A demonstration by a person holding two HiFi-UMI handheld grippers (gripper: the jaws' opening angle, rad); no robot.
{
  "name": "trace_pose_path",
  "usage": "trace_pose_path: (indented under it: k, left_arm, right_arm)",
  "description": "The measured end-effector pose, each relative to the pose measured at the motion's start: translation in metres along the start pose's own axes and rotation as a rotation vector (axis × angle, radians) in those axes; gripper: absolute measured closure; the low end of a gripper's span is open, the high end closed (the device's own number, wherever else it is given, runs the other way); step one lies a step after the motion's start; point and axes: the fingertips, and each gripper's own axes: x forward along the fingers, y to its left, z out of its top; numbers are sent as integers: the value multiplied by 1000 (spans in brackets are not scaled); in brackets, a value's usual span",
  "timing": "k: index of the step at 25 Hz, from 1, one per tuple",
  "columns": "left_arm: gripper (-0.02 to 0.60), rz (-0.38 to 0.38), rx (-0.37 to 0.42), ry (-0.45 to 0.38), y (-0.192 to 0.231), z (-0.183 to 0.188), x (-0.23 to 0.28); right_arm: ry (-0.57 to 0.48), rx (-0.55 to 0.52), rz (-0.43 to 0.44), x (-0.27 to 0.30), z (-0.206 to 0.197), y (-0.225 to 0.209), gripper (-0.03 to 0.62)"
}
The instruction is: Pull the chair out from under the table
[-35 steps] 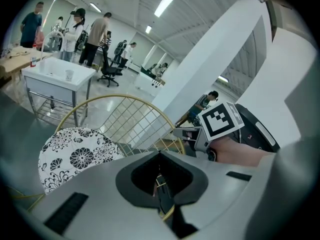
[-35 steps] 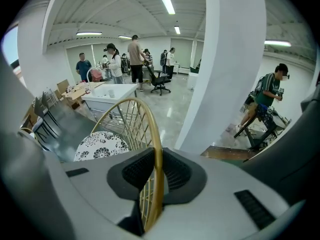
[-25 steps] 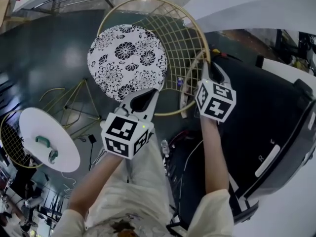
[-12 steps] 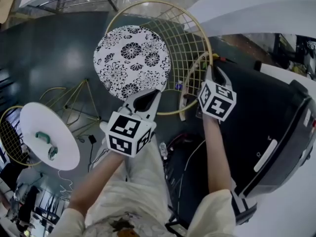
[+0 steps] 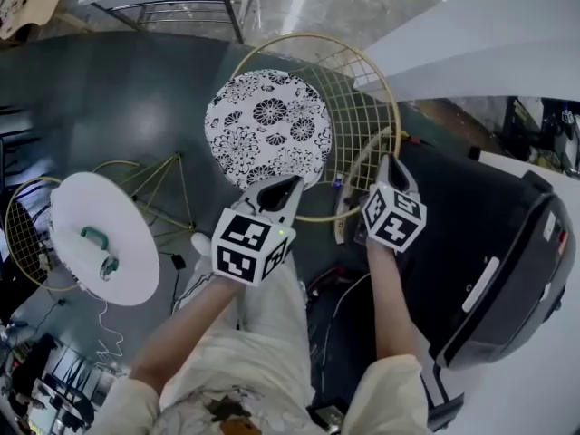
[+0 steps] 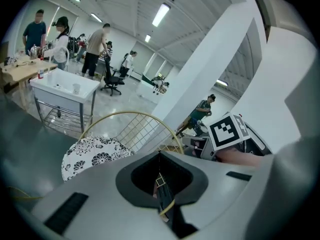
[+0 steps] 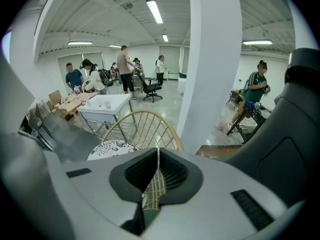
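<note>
A wide hall with a dark floor, a white pillar and people at work far back by a white trolley. The chair, a gold wire shell with a flower-print cushion, stands on the open floor at the foot of the pillar, its wire back towards the pillar. It is well apart from the round white table at the person's left, which carries a small teal thing; no part of the chair lies beneath that table. A bare gold wire frame stands between table and chair. A big black case lies to the person's right.

Both arms reach forward to the near rim of the chair. The left hand-held gripper sits at the rim just below the cushion; its own view shows the jaws drawn together with the gold rim wire pinched between them. The right hand-held gripper is at the rim's right side, where the wire back begins; its jaws are closing, nearly together, with the gold mesh caught between the pads.
</note>
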Motion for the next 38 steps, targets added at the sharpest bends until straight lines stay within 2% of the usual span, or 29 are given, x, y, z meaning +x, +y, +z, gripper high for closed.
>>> trace_pose_path:
  k: [5,15,22,28,33,38]
  left_arm:
    - [572,19,-4,-28,3,9,-28]
    - [574,67,-19,-96,14,15,-107]
    - [574,122,-60,-166,36,19,-170]
    - [574,181,-88,-241,56,20,-234]
    - [574,231,-98,-324,71,22,-298]
    - [574,277,-126,-395,76,12,-360]
  right_arm:
    - [-10,-16,62,-26,9,37,582]
    - [-25,-119,181,-82,12,128,585]
    - [-44,-253,320,-134,17,218,585]
    - [-78,-313,452,-180,25,300,585]
    - [-112,-390,575,-218,21,377,585]
    - [-136,-445,663,-260,10,433,585]
